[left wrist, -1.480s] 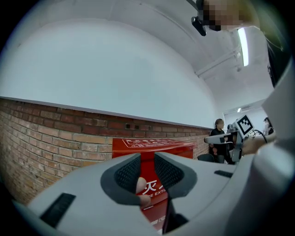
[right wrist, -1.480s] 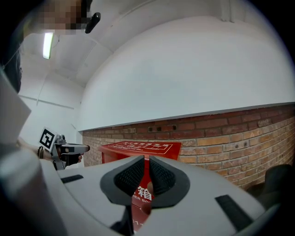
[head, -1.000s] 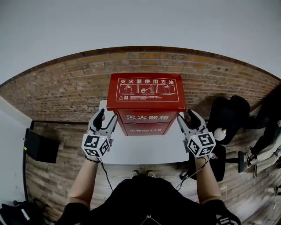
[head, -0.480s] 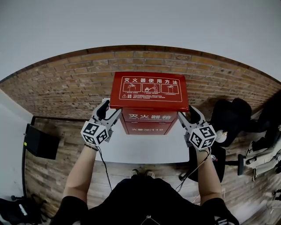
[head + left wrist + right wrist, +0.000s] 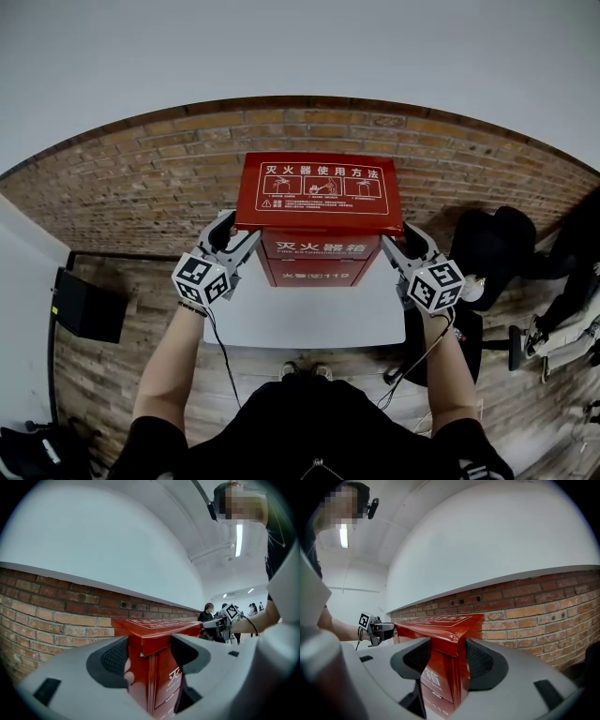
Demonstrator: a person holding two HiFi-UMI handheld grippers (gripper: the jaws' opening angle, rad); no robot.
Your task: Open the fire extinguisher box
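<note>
Red sheet-metal box (image 5: 319, 261), flat rectangular lid (image 5: 319, 192): left gripper (image 5: 238, 230) jaws closing around one lid corner, right gripper (image 5: 400, 239) gaping astride another.

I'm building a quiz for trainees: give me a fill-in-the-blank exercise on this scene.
The fire extinguisher box is ___ in colour.
It stands on a ___ table.
Behind it runs a ___ wall.
The right gripper straddles a corner of the box's ___.
Missing: red; white; brick; lid.

Looks like an office-style lab room: half-brick wall (image 5: 141, 183), white table (image 5: 309, 323), black office chair (image 5: 487, 246), ceiling strip lights (image 5: 239, 534), people (image 5: 207, 614) standing in the back.
</note>
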